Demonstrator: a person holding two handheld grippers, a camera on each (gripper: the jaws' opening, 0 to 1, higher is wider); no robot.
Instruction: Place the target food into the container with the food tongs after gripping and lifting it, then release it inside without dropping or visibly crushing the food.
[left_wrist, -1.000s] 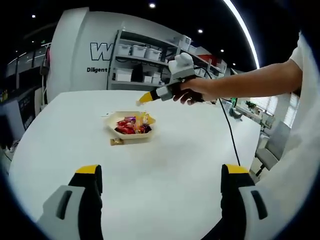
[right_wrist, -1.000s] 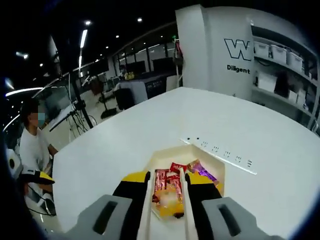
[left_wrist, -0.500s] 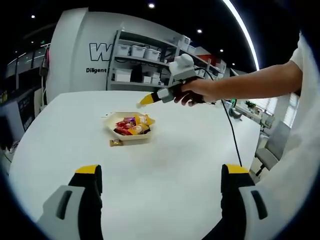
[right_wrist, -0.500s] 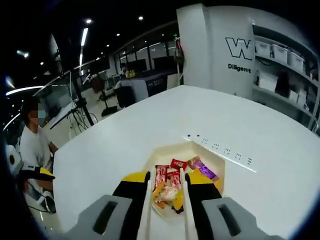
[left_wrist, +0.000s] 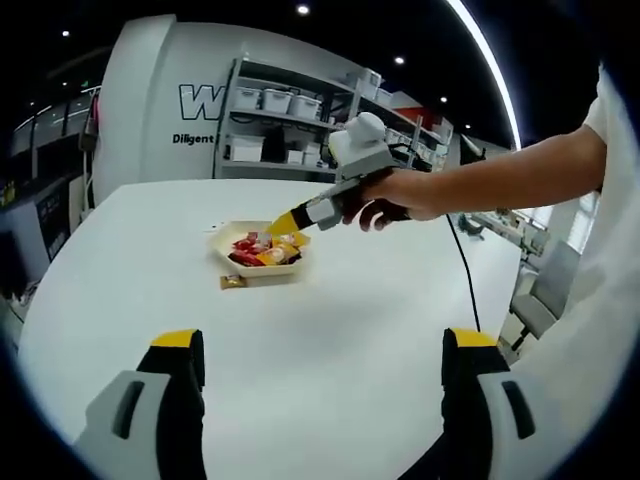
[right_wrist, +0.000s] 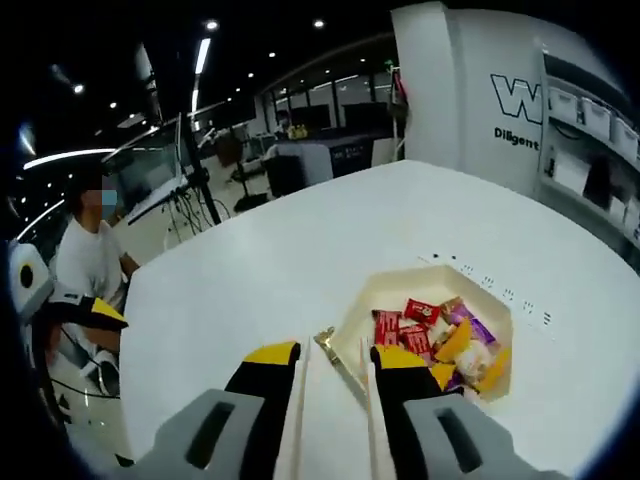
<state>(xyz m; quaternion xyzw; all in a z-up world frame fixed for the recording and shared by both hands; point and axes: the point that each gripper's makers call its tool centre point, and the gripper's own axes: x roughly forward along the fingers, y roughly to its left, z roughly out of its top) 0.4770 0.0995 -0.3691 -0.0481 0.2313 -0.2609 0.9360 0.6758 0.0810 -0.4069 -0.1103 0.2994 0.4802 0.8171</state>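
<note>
The snacks (right_wrist: 440, 335) lie in the container (left_wrist: 255, 262) on the white counter (left_wrist: 330, 330). The right gripper (right_wrist: 333, 360), narrowly parted around the tongs (right_wrist: 300, 400), has swung toward a loose candy (right_wrist: 325, 338). The left gripper (left_wrist: 325, 345) gapes empty. Shelves (left_wrist: 290, 130) stand behind.

Cream container (right_wrist: 400, 292) w/ red, purple, orange-yellow snack packs (right_wrist: 440, 340) — white table (right_wrist: 260, 290), yellow-tipped tongs (right_wrist: 333, 362).

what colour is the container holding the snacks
Pale cream; the container shows best in the right gripper view.
</note>
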